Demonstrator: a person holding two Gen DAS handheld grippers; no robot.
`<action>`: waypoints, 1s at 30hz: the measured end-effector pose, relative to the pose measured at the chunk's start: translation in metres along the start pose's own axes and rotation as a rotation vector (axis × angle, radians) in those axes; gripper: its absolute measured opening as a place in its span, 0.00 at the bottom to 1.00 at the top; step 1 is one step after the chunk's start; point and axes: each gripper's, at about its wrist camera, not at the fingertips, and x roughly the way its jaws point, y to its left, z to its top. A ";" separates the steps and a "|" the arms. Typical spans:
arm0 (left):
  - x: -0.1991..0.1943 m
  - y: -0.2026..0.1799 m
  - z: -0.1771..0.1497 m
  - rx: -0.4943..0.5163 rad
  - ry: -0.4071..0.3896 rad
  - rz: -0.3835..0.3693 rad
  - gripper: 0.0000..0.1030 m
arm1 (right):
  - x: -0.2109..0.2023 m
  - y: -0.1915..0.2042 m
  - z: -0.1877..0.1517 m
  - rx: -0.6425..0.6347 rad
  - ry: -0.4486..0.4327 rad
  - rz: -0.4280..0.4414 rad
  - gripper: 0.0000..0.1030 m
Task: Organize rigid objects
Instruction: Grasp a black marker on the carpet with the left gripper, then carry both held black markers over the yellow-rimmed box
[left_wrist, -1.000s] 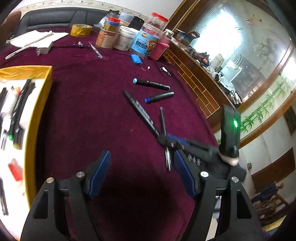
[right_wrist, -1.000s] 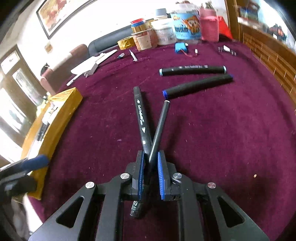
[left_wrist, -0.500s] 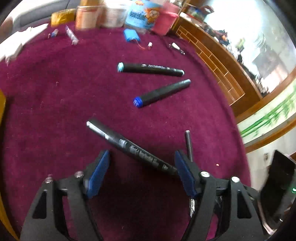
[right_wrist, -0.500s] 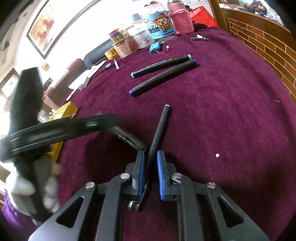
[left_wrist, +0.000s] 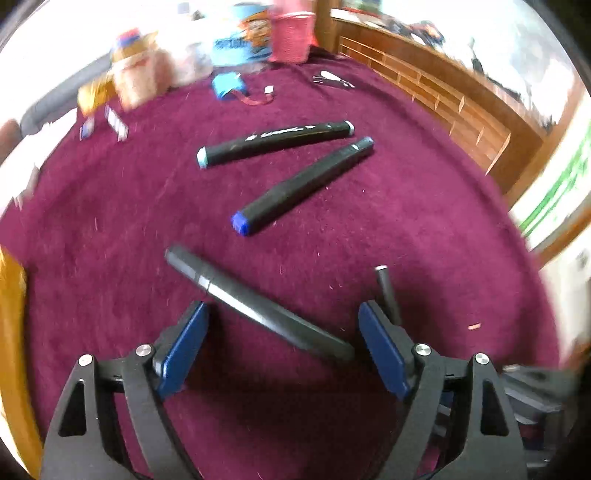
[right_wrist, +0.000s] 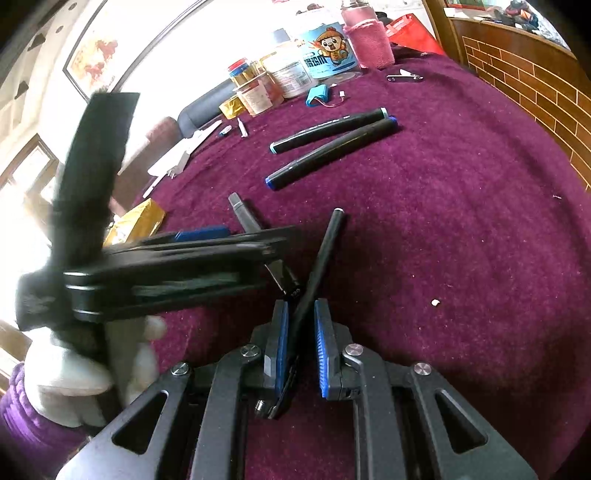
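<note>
A thick black marker (left_wrist: 258, 306) lies slanted on the maroon cloth, between the jaws of my left gripper (left_wrist: 283, 308). Those jaws are opening and the pads stand clear of the marker. In the right wrist view the left gripper (right_wrist: 207, 254) reaches in from the left, held by a white-gloved hand (right_wrist: 92, 362), and covers the marker's (right_wrist: 243, 216) middle. My right gripper (right_wrist: 301, 343) is shut on a thin black pen (right_wrist: 321, 258), whose tip (left_wrist: 386, 290) shows beside the left gripper's right finger. Farther off lie a teal-capped marker (left_wrist: 273, 142) and a blue-capped marker (left_wrist: 303, 184).
Jars and tubs (right_wrist: 295, 70) line the table's far edge, with a blue battery pack (right_wrist: 319, 94) and a nail clipper (right_wrist: 404, 77) in front of them. A yellow box (right_wrist: 136, 221) sits at the left. A wooden brick-patterned ledge (right_wrist: 535, 85) borders the right side.
My left gripper has swung over the thick black marker, come lower, and its jaws now stand wider. The right gripper keeps its hold on the thin pen and has barely shifted.
</note>
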 end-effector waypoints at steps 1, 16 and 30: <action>-0.003 -0.004 -0.003 0.050 -0.030 -0.020 0.61 | 0.000 0.000 -0.001 -0.002 -0.001 -0.002 0.12; -0.017 0.010 -0.016 0.159 -0.028 -0.046 0.15 | 0.000 0.012 -0.006 -0.040 -0.006 -0.057 0.13; -0.071 0.068 -0.053 -0.048 -0.162 -0.295 0.11 | 0.012 0.039 0.003 -0.106 0.010 -0.233 0.07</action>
